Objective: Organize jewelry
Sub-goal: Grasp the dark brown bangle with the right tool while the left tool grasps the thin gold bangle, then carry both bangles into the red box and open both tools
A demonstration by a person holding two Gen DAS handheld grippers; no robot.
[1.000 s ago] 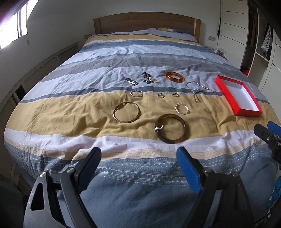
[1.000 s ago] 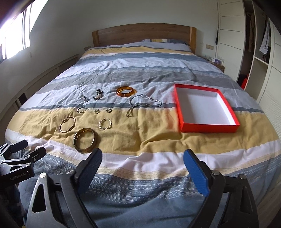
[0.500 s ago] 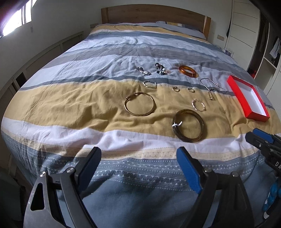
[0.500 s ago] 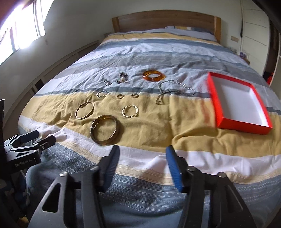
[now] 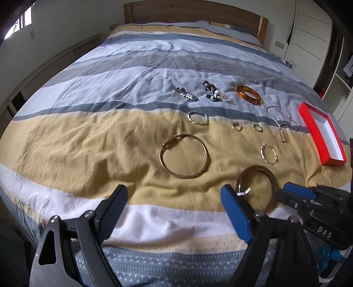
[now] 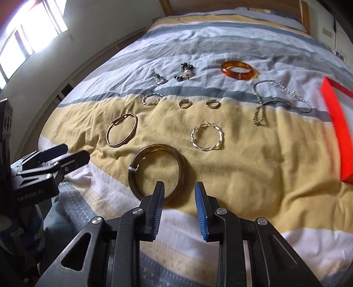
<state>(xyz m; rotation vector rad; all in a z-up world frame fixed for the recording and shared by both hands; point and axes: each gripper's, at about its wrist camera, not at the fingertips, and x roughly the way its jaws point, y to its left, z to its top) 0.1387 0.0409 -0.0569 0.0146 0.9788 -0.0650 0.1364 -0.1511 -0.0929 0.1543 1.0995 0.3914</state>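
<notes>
Jewelry lies on the striped bedspread [image 5: 88, 136]. A dark brown bangle [image 6: 157, 170] lies nearest; it also shows in the left wrist view [image 5: 257, 186]. My right gripper [image 6: 179, 192] is open with a narrow gap, its left fingertip over the bangle's near rim. My left gripper [image 5: 174, 198] is wide open and empty, left of that bangle. A thin gold bangle [image 5: 184, 155], a twisted hoop [image 6: 207, 136], two small rings [image 6: 198, 103], an amber bangle [image 6: 239, 69], a chain [image 6: 278, 97] and a red box [image 5: 322, 134] lie beyond.
A small twisted hoop [image 6: 152, 98], a silver clasp piece [image 6: 160, 78] and a beaded cluster [image 6: 186, 70] lie on the grey stripe further back. The wooden headboard [image 5: 194, 11] is at the far end. Wardrobe shelves [image 5: 339, 50] stand right.
Both grippers have moved forward and down toward the bed. The right gripper has narrowed its jaws and come up to the dark brown bangle. The left gripper stays wide open.
</notes>
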